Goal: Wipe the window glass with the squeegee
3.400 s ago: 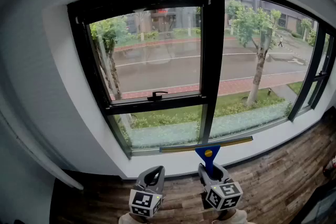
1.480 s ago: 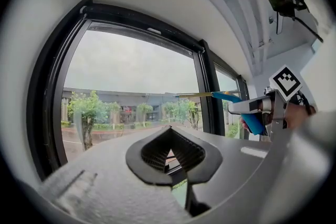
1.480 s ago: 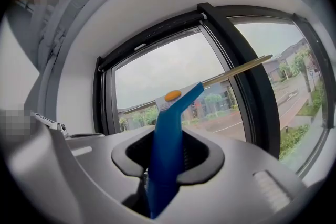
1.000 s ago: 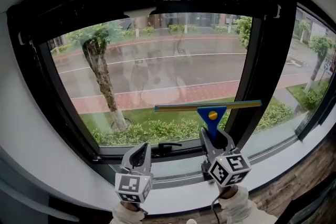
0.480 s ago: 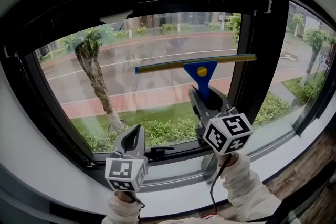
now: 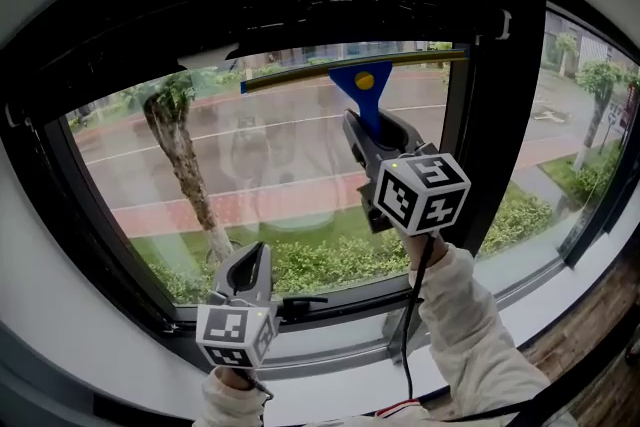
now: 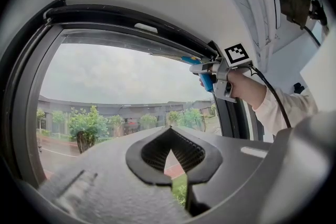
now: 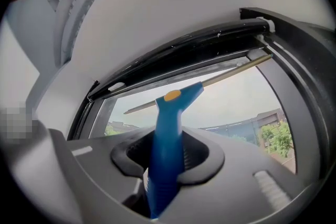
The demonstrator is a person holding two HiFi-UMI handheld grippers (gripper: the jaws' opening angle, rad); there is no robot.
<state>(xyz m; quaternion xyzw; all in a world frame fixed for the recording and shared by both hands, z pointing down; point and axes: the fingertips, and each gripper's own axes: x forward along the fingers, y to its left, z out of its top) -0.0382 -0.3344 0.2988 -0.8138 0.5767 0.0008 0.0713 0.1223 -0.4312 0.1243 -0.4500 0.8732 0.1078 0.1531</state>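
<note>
The right gripper (image 6: pixel 365 130) has lifted the squeegee (image 6: pixel 360 85) from mid-pane to the top of the glass (image 6: pixel 280 175). Its blade now lies level just under the upper frame (image 6: pixel 300 5). The jaws are clamped on the blue handle. Whether the blade presses on the glass is unclear. The left gripper (image 6: pixel 252 260) stays low by the sill, jaws together and empty. This looks like the start position for a downward wipe.
</note>
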